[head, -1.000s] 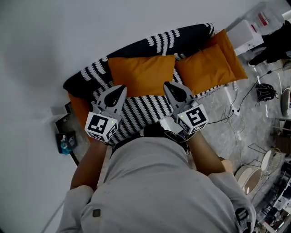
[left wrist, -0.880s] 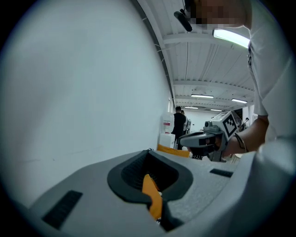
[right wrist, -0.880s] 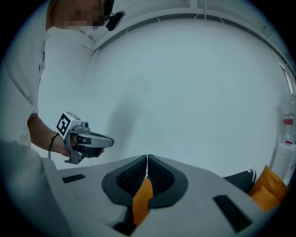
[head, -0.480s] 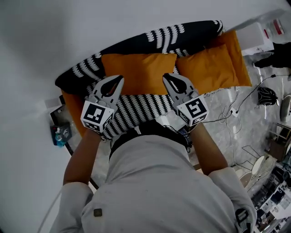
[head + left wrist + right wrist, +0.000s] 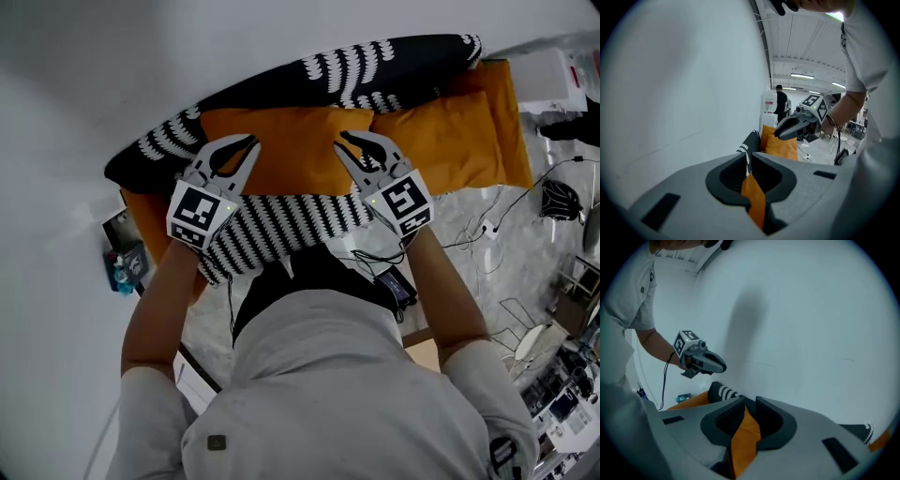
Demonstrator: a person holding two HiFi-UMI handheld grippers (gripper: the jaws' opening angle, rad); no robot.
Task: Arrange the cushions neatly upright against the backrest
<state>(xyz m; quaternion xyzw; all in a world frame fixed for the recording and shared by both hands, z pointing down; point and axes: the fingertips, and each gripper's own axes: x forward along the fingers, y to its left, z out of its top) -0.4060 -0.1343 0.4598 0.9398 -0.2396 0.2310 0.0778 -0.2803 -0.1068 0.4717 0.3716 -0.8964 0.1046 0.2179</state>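
Note:
An orange cushion [image 5: 291, 150] stands in the middle of the black-and-white striped sofa, its far edge against the backrest [image 5: 375, 70]. My left gripper [image 5: 251, 143] is at the cushion's left top corner, shut on it, with orange fabric [image 5: 753, 197] pinched between the jaws. My right gripper [image 5: 345, 141] is at the right top corner. Its jaws have just been opening, and orange fabric [image 5: 743, 437] still fills the gap between them. A second orange cushion [image 5: 450, 136] leans on the backrest to the right.
More orange padding shows at the sofa's left end [image 5: 145, 216] and right end [image 5: 506, 103]. Cables [image 5: 487, 225] trail over the floor at the right. A low stand with blue items [image 5: 122, 272] is at the left. A white wall rises behind the sofa.
Both grippers have moved forward and down toward the backrest with the middle cushion between them. The cushion now sits closer against the backrest.

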